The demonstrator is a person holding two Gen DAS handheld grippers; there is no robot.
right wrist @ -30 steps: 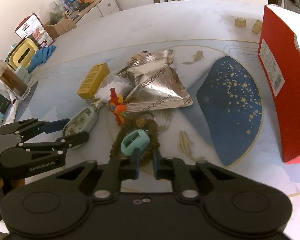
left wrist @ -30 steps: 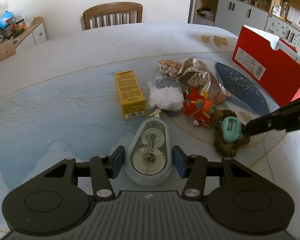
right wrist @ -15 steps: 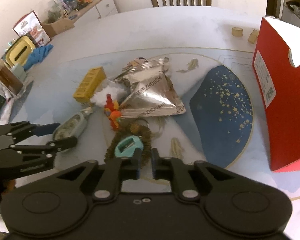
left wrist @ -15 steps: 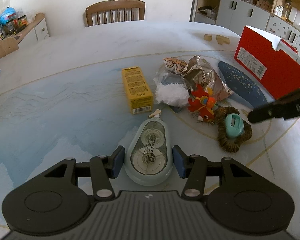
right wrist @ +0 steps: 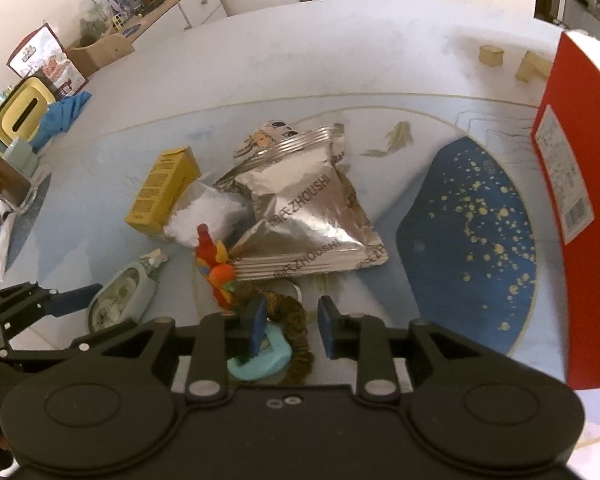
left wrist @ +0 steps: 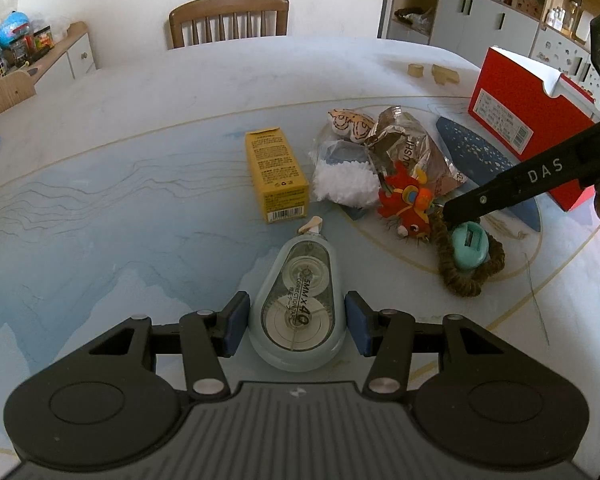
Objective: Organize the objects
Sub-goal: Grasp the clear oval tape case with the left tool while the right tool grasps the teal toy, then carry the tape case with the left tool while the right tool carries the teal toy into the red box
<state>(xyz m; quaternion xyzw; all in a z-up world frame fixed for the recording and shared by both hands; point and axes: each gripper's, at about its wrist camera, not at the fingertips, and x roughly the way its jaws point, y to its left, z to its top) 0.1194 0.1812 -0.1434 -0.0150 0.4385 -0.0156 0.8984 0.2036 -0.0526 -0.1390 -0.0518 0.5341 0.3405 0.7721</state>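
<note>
- pale blue-grey teardrop correction tape dispenser (left wrist: 296, 304): clear window, white reels, black print
- yellow cardboard box (left wrist: 276, 174): black text, barcode
- crinkled silver foil snack bag (right wrist: 300, 204): dark lettering
- red plush toy (left wrist: 406, 200): orange, yellow, blue accents
- brown braided ring (left wrist: 460, 268), teal plastic piece (left wrist: 469, 242) on it
- red shoebox (left wrist: 528, 128): white label
- table (left wrist: 100, 184): pale blue, wavy lines, navy gold-speckled patch
- gripper pads: blue on black

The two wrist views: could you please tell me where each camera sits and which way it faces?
Left wrist: on the left gripper, looking steeply down along its fingers at the correction tape; the right gripper's finger enters from the right.
Right wrist: on the right gripper, jaws opening over the brown hair tie; the left gripper shows at the left.
Shared: tape, yellow box, red box.
</note>
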